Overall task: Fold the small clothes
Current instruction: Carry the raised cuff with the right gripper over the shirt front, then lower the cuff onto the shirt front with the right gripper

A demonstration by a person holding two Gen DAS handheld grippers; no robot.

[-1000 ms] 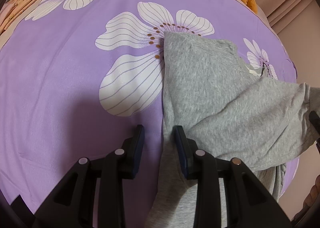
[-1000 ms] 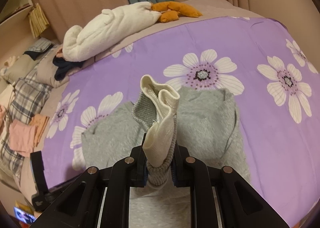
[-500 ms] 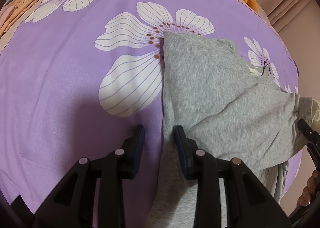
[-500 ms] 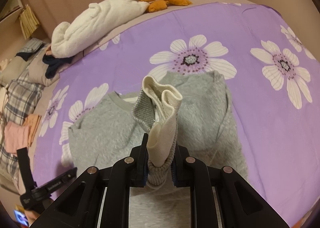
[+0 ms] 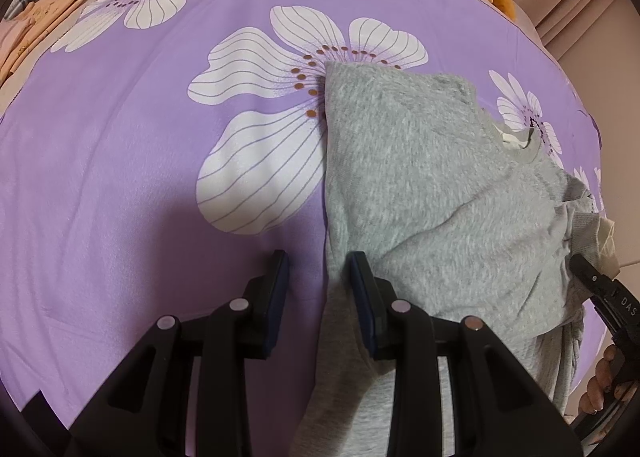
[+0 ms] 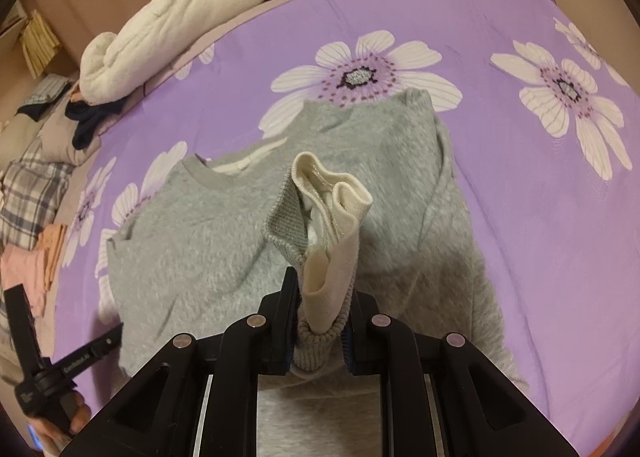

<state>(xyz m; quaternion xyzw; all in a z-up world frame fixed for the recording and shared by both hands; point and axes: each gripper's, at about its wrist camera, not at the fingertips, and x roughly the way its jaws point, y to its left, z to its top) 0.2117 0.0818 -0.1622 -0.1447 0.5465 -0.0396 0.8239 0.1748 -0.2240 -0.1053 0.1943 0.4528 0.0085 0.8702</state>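
Grey sweatshirt (image 6: 208,241) is spread on purple floral sheet (image 5: 100,177). Its ribbed cuff w/ cream lining (image 6: 328,241) is pinched by right gripper (image 6: 320,321). Left gripper (image 5: 320,277) fingers are held apart, sweatshirt edge betw. them, not clamped

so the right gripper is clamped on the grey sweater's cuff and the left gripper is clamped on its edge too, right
Not quite. The right gripper is shut on the cuff of the grey sweater, but the left gripper is open. The left wrist view shows its jaws apart, one on the purple bedspread and one at the sweater's edge.
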